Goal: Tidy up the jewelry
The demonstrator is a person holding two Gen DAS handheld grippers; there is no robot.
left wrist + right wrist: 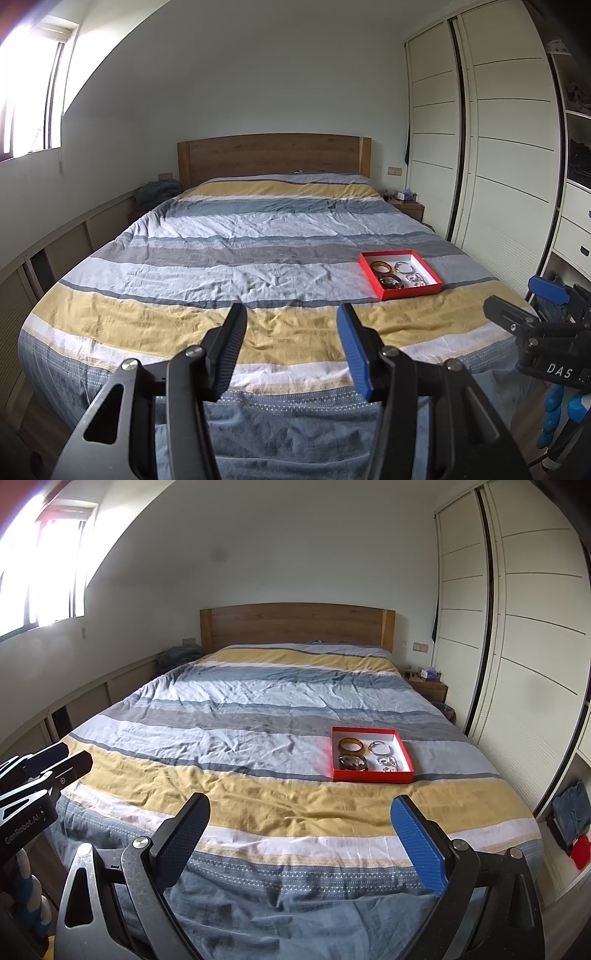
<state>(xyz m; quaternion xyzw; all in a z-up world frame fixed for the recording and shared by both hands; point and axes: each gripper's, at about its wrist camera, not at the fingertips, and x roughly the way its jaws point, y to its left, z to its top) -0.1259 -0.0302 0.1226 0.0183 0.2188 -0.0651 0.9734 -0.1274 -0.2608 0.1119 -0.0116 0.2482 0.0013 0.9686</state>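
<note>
A bedroom with pale walls, a bright window at the left and tall cream sliding wardrobe doors [532, 635] at the right holds a wide bed [258, 716] with a brown wooden headboard [295, 626] and a rumpled quilt striped in blue, grey, white and mustard yellow. On the quilt, toward the bed's right side, sits a shallow red cardboard tray with a white inside [371, 775] [406, 290]. In it lie an amber-brown bangle [351, 744] and, just below it, a darker patterned bangle [353, 761]; to their right are a silver ring-shaped bracelet [378, 747] and what looks like a tangle of small silver pieces [388, 764], too small to make out. The left gripper [291, 314] hangs over the foot of the bed, jaws apart and empty. The right gripper [301, 805] hangs likewise, its jaws spread wide with nothing between them, well short of the tray.
</note>
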